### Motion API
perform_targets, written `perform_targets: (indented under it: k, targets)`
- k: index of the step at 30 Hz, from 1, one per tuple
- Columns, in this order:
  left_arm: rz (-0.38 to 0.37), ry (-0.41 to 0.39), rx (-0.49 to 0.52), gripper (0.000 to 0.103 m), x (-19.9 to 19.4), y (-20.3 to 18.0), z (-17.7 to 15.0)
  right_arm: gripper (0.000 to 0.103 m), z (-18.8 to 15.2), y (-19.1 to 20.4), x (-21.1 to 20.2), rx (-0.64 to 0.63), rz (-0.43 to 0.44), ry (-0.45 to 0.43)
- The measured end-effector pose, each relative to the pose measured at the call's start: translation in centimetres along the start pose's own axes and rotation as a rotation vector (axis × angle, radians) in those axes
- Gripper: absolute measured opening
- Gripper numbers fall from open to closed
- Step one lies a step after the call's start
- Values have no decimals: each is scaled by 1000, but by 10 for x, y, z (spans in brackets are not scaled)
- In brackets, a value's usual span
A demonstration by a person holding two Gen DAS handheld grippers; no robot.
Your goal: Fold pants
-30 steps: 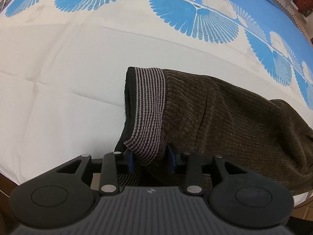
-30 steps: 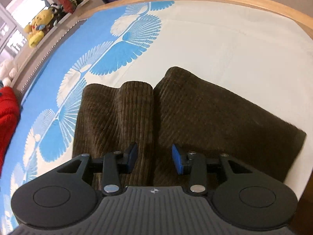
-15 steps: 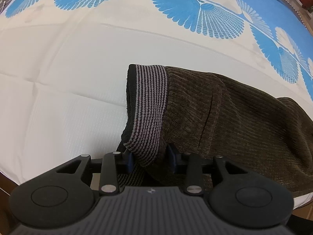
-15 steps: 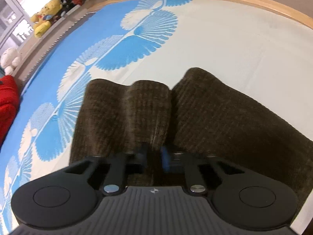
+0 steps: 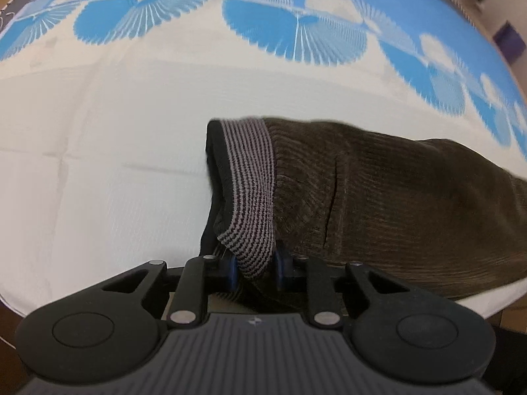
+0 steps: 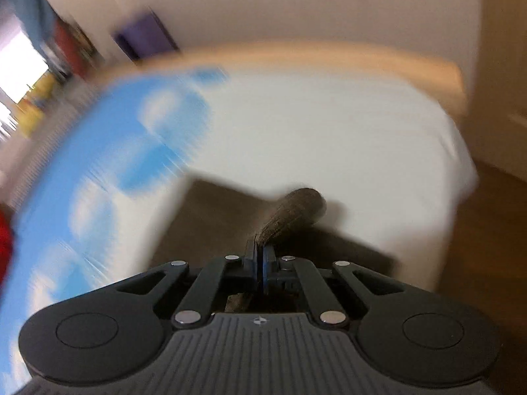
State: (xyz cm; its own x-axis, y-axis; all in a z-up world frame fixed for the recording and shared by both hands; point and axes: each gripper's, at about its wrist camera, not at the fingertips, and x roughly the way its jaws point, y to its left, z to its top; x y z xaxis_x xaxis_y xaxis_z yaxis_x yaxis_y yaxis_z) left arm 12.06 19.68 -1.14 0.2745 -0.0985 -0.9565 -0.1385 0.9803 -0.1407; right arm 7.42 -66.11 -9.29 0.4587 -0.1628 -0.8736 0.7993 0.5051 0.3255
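Brown corduroy pants (image 5: 378,194) lie on a bed (image 5: 108,171) with a white and blue fan-patterned cover. Their long axis runs from the striped waistband (image 5: 250,191), straight ahead of the left gripper (image 5: 255,268), away to the right. The left gripper's jaws have just been closing, and its blue pads now pinch the near corner of the waistband. The right gripper (image 6: 260,263) is pressed shut on a ridge of the same cloth, which stands up ahead of it. This view is badly blurred, so which end it holds is hard to say, probably the leg end. With each hand at one end, the coming fold likely brings the two ends together.
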Motion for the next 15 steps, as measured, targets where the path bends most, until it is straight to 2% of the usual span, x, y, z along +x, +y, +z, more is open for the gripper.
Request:
perform_targets:
  k: [2,4,6,8,11,13,15]
  targets:
    - [-3,-19,3,24,-5,1,-2,2,-6,-13,7,49,-39,53]
    - [-24,-36,-18,24,-12,6,-3,2,-6,-15,-3,66,-19,38]
    - [-20,-27,2,24,-12,7,-7,2,-4,-5,-13,5,-2,11]
    - [10,10,59,25,-4,0,-8,2,-9,-2,-7,-50,-63,37]
    - [43,46,116,31,3,-9,-12,3,-20,-15,13,-6,-174,134]
    - [35,9,120,37,-7,-8,-13,4,-19,-15,13,26,-167,126]
    - [41,-71,101,41,-25,-4,-13,5,-17,-10,4,19,-182,84]
